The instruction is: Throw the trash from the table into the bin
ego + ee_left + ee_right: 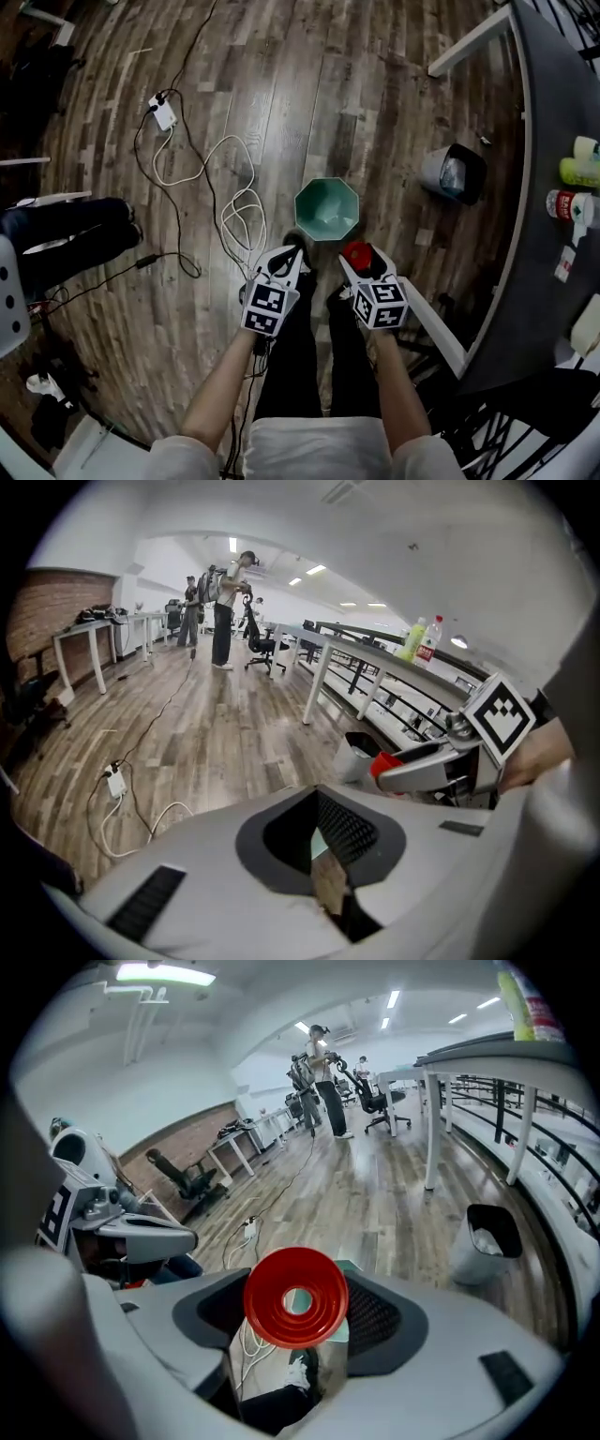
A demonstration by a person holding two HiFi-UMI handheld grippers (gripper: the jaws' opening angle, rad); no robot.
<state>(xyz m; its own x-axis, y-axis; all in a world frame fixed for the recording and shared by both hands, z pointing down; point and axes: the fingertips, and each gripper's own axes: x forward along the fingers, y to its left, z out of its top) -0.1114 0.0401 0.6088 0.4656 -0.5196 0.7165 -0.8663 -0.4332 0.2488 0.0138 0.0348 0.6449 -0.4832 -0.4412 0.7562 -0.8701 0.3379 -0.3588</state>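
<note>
Two tools: the left gripper [280,262] and the right gripper [362,265] are held side by side in front of the person's legs, both angled down at the wooden floor.
Right gripper: its jaws stand wide and pinch a red ring [267,1299], a ridged round piece with a hole through the middle.
Left gripper: its jaws are pressed together with nothing between them.
Where the trash is: the ring is off the table [553,112] and in the air, just short of the teal bin [307,201]. The bin stands on the floor straight ahead of both grippers, and teal shows through the ring's hole in the right gripper view.
Other bin: a grey lined basket [439,167] stands further right by the table leg, well apart from the grippers.
On the table: bottles [579,172] and a few small things sit along its edge; whether any are trash I cannot tell.
Step in hand: I'd say the carry is nearly over and the drop is not yet made.
Next move: likely bring the ring forward until it hangs over the teal opening, then spread the right jaws. Being round, it could clip the rim and roll off among the cables [239,216].
</note>
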